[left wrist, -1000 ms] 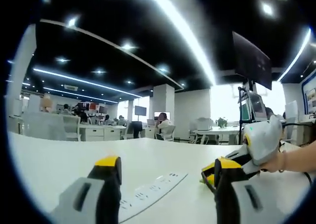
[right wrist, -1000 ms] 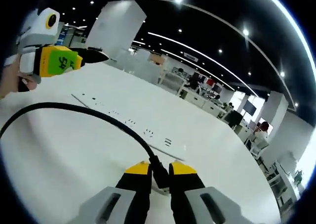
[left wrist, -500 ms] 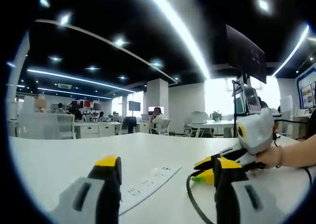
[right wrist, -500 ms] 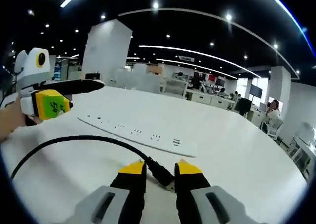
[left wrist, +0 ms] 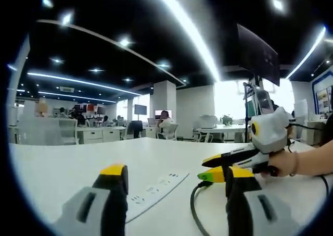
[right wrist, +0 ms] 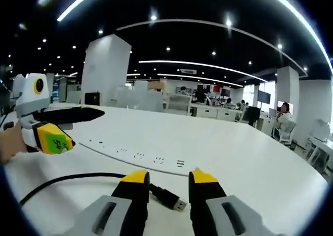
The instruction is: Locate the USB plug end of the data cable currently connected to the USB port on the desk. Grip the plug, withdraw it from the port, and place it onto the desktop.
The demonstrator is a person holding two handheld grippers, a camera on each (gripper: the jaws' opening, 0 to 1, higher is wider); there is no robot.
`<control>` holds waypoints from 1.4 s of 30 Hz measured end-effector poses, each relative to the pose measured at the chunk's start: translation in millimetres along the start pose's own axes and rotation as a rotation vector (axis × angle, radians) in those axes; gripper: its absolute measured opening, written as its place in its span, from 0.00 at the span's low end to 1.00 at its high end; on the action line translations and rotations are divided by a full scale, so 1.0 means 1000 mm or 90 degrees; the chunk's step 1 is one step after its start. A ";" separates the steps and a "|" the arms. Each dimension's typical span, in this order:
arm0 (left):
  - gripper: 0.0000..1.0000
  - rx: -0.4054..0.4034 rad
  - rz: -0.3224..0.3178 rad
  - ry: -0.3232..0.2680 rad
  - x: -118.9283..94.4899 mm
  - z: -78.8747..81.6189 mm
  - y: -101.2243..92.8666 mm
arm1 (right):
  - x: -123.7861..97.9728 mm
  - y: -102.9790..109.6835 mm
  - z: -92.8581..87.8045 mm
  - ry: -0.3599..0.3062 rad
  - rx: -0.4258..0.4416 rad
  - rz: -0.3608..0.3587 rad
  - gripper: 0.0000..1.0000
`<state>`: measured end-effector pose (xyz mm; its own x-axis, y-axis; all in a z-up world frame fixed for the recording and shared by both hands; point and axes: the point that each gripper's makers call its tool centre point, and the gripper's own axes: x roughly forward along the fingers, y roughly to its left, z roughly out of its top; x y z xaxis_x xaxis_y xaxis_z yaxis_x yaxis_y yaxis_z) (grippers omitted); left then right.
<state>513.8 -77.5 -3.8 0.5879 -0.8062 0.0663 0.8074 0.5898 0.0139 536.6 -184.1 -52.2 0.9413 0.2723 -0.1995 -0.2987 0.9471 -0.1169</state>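
The black cable's USB plug (right wrist: 173, 200) lies flat on the white desk (right wrist: 250, 163), its metal end pointing right. It rests between the jaws of my right gripper (right wrist: 169, 177), which stands open and does not touch it. The cable (right wrist: 73, 180) trails off to the left. In the left gripper view the right gripper (left wrist: 204, 169) comes in from the right, held by a hand, with the cable (left wrist: 193, 207) curling below it. My left gripper (left wrist: 174, 179) is wide open and holds nothing. It also appears at the left of the right gripper view as the left gripper (right wrist: 87, 126).
A long white socket strip (right wrist: 136, 155) is set flush into the desk just beyond the plug, also seen as the socket strip (left wrist: 156, 189) between my left jaws. Office desks, chairs and seated people (left wrist: 165, 125) fill the background. A monitor on a stand (left wrist: 258, 64) rises at the right.
My right gripper's jaws have parted and let go of the USB plug, which now lies on the desk. The right gripper's camera has levelled out low over the desk.
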 end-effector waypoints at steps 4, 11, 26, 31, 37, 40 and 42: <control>0.77 0.001 -0.005 0.001 0.001 0.000 -0.002 | -0.001 -0.004 0.018 -0.048 -0.025 -0.034 0.31; 0.77 0.005 -0.015 0.002 0.001 -0.001 -0.006 | 0.002 0.004 0.032 -0.077 -0.024 -0.035 0.33; 0.76 0.011 -0.034 0.023 0.001 -0.011 -0.013 | 0.007 0.009 0.028 -0.081 -0.052 -0.093 0.38; 0.76 0.009 -0.032 0.017 0.000 -0.008 -0.009 | 0.009 0.013 0.027 -0.081 -0.058 -0.090 0.38; 0.76 0.014 -0.033 0.023 -0.001 -0.010 -0.009 | 0.005 0.012 0.034 -0.093 -0.022 -0.082 0.39; 0.76 0.022 -0.045 0.031 0.002 -0.012 -0.016 | 0.005 0.011 0.039 -0.103 -0.005 -0.078 0.40; 0.76 0.030 -0.053 0.040 0.003 -0.014 -0.020 | 0.004 0.010 0.041 -0.105 -0.002 -0.078 0.40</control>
<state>500.2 -92.6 -18.1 0.5218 -0.8531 0.0003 0.8514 0.5207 0.0631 544.1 -166.9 -14.1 0.9835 0.1795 -0.0212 -0.1807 0.9744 -0.1337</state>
